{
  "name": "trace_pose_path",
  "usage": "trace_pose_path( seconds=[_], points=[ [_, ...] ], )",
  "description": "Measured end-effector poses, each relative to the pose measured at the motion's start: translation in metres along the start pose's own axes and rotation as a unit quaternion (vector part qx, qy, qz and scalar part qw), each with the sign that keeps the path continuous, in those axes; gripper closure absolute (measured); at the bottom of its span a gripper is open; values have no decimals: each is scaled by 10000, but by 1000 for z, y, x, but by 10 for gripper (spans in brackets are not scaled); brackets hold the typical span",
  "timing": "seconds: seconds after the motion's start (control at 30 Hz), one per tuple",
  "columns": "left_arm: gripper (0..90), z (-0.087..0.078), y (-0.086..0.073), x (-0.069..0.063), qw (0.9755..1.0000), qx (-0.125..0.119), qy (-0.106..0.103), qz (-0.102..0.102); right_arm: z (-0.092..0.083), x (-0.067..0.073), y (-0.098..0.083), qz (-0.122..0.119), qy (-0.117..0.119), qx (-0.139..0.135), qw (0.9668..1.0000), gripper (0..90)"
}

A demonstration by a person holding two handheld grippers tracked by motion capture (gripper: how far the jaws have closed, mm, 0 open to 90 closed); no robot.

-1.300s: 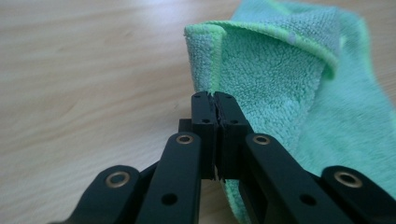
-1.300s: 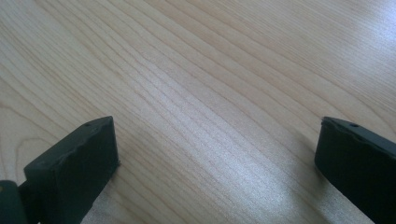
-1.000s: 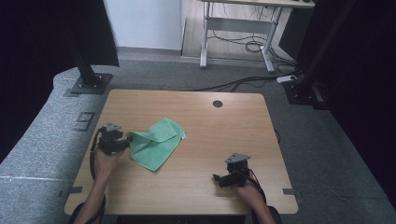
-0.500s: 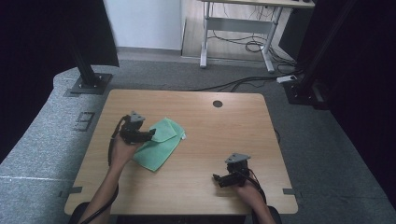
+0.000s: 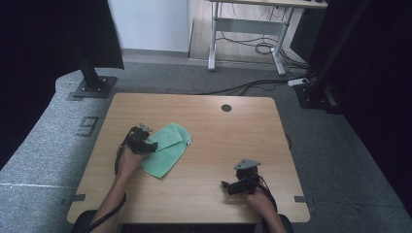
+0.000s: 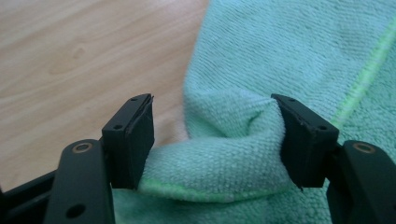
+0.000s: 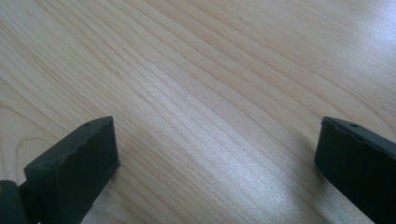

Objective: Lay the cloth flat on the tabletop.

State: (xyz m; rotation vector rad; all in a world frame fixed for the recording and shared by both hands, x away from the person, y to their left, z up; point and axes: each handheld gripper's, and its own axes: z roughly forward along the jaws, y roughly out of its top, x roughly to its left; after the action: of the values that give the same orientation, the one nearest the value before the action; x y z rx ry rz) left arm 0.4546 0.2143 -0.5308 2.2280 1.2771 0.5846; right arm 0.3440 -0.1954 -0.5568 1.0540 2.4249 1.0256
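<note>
Item: green cloth, microfibre, partly folded, laid on the left half of the wooden table, its near-left edge bunched into a raised fold.

Left gripper: set at the cloth's left edge. Its jaws have just been opening; in the left gripper view the raised fold is seen between them, touched on both sides, yet a firm pinch cannot be confirmed.

Right gripper: rested on bare wood at the near right, well apart from the cloth, jaws spread wide, nothing held.

Step in hand: judged to be folding, with an edge being set down or re-gripped.

Next move: a closing on the fold, or a clean withdrawal, is called for without the layers being dragged.
</note>
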Motion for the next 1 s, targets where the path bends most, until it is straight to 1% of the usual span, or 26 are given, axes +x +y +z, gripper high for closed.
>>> trace_pose_path(
  seconds=[0.07, 0.1, 0.2, 0.23, 0.27, 0.37, 0.47, 0.5, 0.53, 0.57, 0.63, 0.67, 0.7, 0.73, 0.77, 0.8, 0.87, 0.9, 0.93, 0.97, 1.0],
  points=[
    [343, 0, -1, -2, 10000, -17, -13, -7, 0, 0, 0, 0, 0, 0, 10000, 0],
    [347, -1, -1, -8, 10000, -36, -44, 53, 0, 0, 0, -2, 0, 1, 10000, 0],
    [348, -2, -1, -17, 9998, -48, -134, 100, 0, 0, 0, -1, 0, 0, 10000, 0],
    [348, -2, -1, -17, 9998, -48, -134, 100, 0, 0, 0, -1, 0, 0, 10000, 0],
    [348, -3, -1, -25, 9997, -51, -189, 152, 0, 0, 0, -1, 0, 0, 10000, 0],
    [348, -3, 2, -38, 9992, -29, -313, 249, 0, 0, 0, -1, 0, 1, 10000, 0],
    [348, -3, 4, -55, 9985, -68, -468, 282, 0, 0, 0, -3, 1, 0, 10000, 0],
    [348, -3, 4, -55, 9985, -68, -468, 282, 0, 0, 0, -3, 1, 0, 10000, 0],
    [348, -3, 4, -61, 9981, -93, -531, 285, 0, 0, 0, -3, 0, -1, 10000, 0],
    [348, -3, 6, -73, 9972, -115, -662, 337, 0, 0, 0, -2, 0, 0, 10000, 0],
    [347, -3, 8, -82, 9963, -119, -749, 411, 0, 0, 0, -3, 0, 1, 10000, 0],
    [347, -3, 8, -82, 9963, -119, -749, 411, 0, 0, 0, -3, 0, 1, 10000, 0],
    [345, -4, 11, -86, 9955, -86, -793, 519, 0, 0, 0, -2, 1, 1, 10000, 0],
    [337, -4, 11, -86, 9955, -86, -793, 519, 0, 0, 0, -2, 1, 1, 10000, 0],
    [332, -9, 16, -87, 9951, -145, -780, 596, 0, 0, 0, -2, 0, 0, 10000, 0],
    [332, -14, 19, -87, 9947, -229, -786, 616, 0, 0, 0, -2, 0, 1, 10000, 0],
    [338, -26, 26, -89, 9933, -444, -830, 668, 0, 0, 0, -3, 0, 0, 10000, 0],
    [350, -32, 29, -90, 9921, -558, -881, 704, 0, 0, 0, -4, -1, 0, 10000, 0],
    [372, -38, 32, -92, 9903, -622, -951, 796, 0, 0, 0, -1, -3, -1, 10000, 0],
    [407, -38, 32, -92, 9903, -622, -951, 796, 0, 0, 0, -1, -3, -1, 10000, 0],
    [437, -42, 34, -95, 9882, -685, -1053, 875, 0, 0, 0, 0, -4, -1, 10000, 0]
  ],
)
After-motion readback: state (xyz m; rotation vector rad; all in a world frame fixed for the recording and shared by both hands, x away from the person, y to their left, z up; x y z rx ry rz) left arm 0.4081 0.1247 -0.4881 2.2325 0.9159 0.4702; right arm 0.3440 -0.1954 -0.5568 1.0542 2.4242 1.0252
